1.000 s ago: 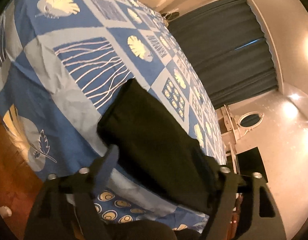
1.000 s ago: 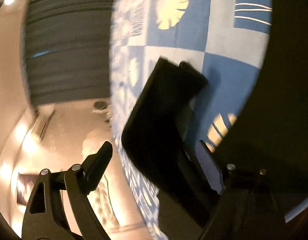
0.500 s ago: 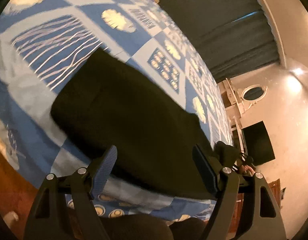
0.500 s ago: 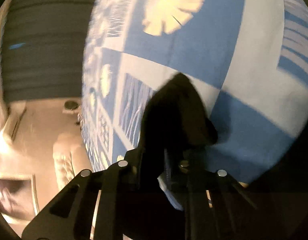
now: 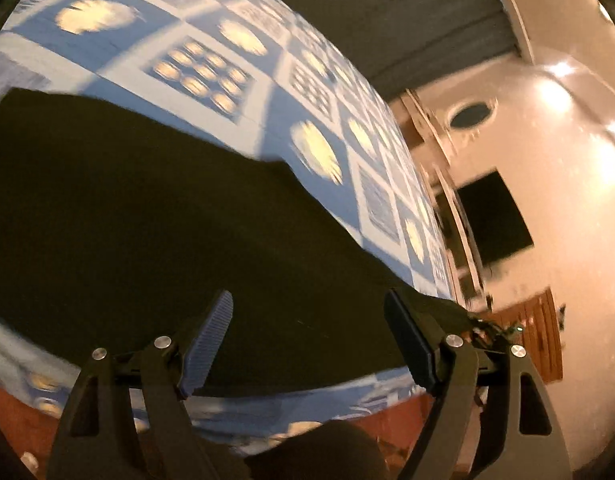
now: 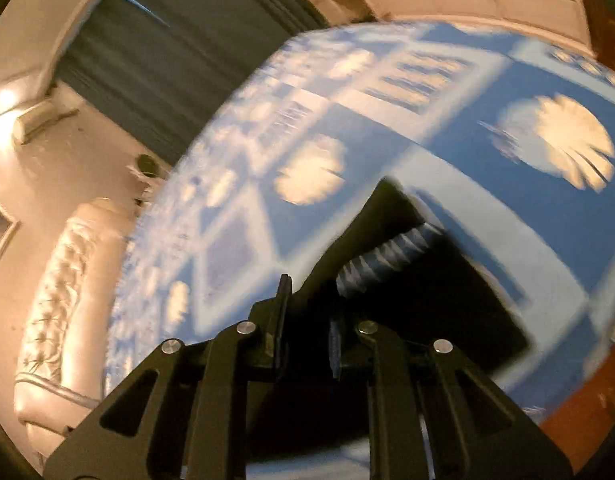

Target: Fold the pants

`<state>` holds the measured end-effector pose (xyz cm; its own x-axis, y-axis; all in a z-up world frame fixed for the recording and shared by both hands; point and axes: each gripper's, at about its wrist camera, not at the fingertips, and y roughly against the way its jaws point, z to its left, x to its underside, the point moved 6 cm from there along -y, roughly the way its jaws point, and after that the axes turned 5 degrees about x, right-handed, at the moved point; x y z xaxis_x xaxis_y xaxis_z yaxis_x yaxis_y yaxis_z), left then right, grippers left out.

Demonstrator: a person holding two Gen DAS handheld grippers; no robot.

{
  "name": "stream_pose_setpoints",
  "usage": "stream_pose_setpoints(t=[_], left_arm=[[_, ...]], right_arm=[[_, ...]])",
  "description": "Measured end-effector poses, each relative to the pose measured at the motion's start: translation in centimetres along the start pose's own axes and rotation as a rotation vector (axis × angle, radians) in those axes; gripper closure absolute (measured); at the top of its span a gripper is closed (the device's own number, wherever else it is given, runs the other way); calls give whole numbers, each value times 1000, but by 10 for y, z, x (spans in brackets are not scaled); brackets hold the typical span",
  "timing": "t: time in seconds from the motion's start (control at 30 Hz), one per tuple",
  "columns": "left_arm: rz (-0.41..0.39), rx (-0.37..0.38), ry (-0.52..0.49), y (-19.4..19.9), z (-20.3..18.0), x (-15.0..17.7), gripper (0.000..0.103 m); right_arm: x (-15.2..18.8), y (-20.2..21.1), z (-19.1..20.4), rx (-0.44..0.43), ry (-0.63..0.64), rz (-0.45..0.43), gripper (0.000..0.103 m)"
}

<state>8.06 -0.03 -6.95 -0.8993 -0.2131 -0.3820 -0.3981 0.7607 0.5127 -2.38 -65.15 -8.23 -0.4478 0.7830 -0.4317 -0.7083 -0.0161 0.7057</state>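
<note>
Gripping a black pants (image 6: 423,300) edge, R gripper (image 6: 307,332) is clamped; L gripper (image 5: 307,336) gapes, empty, over pants on blue patterned bedspread (image 5: 235,80). Recommend: keep edges aligned w/ fold.

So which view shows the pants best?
The left wrist view: the dark pants spread wide across the patterned bedsheet, edges visible. The right wrist view shows only a blurred bunch pinched in the shut right gripper.

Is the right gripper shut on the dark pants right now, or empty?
Shut on them: the right gripper has its jaws nearly together with dark pants fabric pinched between them, lifted over the blue patterned bedspread.
</note>
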Motion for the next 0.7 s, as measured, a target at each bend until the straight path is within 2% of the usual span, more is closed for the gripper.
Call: stream_pose_setpoints(t=[0.1, 0.13, 0.23, 0.27, 0.3, 0.37, 0.43, 0.47, 0.5, 0.53, 0.57, 0.7], left_arm=[[78, 12, -33, -40, -22, 18, 26], [99, 15, -39, -50, -26, 23, 26], [149, 36, -55, -78, -45, 41, 26], [159, 43, -58, -85, -51, 45, 26], [172, 49, -59, -95, -56, 51, 26], [190, 59, -50, -108, -62, 57, 26], [206, 68, -42, -121, -67, 65, 26], [213, 71, -41, -126, -70, 68, 26], [224, 75, -38, -133, -74, 74, 26], [231, 81, -35, -136, -76, 76, 26], [242, 93, -31, -142, -81, 82, 26], [264, 130, -54, -155, -105, 99, 26]], right_arm=[[18, -17, -52, 17, -108, 72, 89], [26, -24, -63, -4, -144, 106, 89], [35, -26, -75, -81, -212, 105, 87], [37, -26, -77, -125, -247, 110, 78], [36, -28, -77, -170, -281, 111, 63], [34, -28, -78, -242, -344, 105, 49], [33, -31, -77, -238, -353, 106, 48], [33, -32, -76, -216, -336, 108, 57], [33, -33, -71, -189, -308, 119, 76], [34, -35, -71, -174, -289, 129, 89], [34, -34, -68, -161, -261, 131, 97], [28, -13, -58, -164, -208, 88, 98]])
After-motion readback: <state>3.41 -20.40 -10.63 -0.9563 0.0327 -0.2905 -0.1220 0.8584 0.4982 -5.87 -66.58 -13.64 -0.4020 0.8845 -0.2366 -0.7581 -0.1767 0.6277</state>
